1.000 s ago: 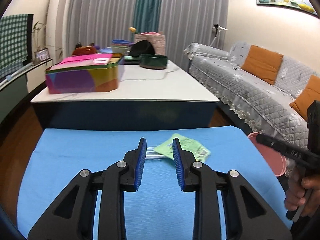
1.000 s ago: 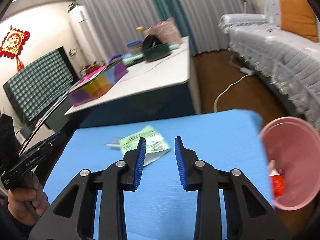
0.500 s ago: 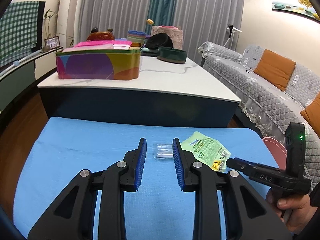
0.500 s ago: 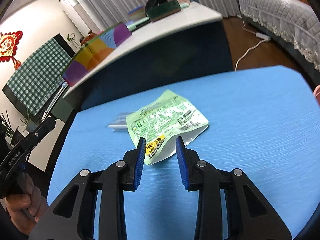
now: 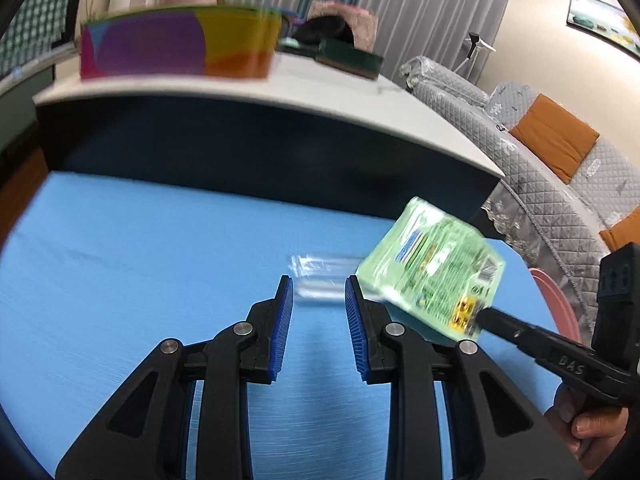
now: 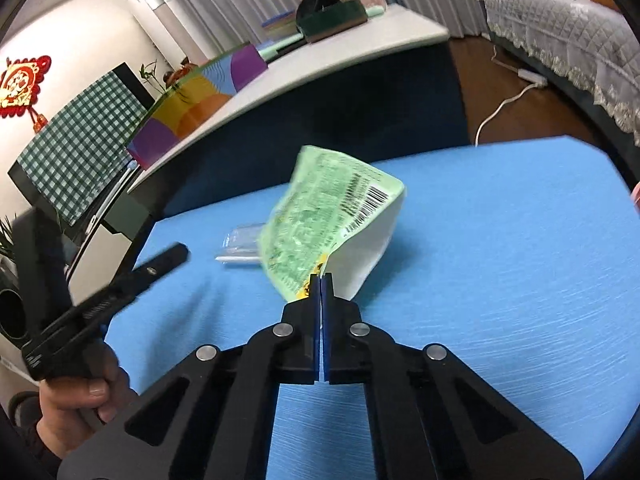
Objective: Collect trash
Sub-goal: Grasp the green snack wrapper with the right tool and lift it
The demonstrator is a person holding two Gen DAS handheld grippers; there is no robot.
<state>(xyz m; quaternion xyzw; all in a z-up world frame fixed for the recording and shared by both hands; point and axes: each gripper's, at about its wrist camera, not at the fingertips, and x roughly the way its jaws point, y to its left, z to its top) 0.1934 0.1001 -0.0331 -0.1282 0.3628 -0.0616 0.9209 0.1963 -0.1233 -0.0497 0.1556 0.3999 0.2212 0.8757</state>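
Observation:
My right gripper (image 6: 321, 280) is shut on a corner of a green snack packet (image 6: 320, 216) and holds it lifted off the blue cloth (image 6: 500, 264). The packet also shows in the left wrist view (image 5: 432, 276), raised at the right, with the right gripper's finger (image 5: 520, 334) under it. My left gripper (image 5: 318, 284) is open and empty, low over the cloth. A clear plastic wrapper (image 5: 320, 276) lies just beyond its fingertips; it shows in the right wrist view (image 6: 240, 244) left of the packet.
A pink bin (image 5: 556, 312) stands at the cloth's right edge. Behind the cloth is a dark table (image 5: 360, 100) with a colourful box (image 5: 176, 46) and dishes. A grey sofa (image 5: 560, 168) runs along the right.
My right gripper has shut on the green packet and lifted it off the cloth. My left gripper has moved lower and closer to the clear wrapper, still open.

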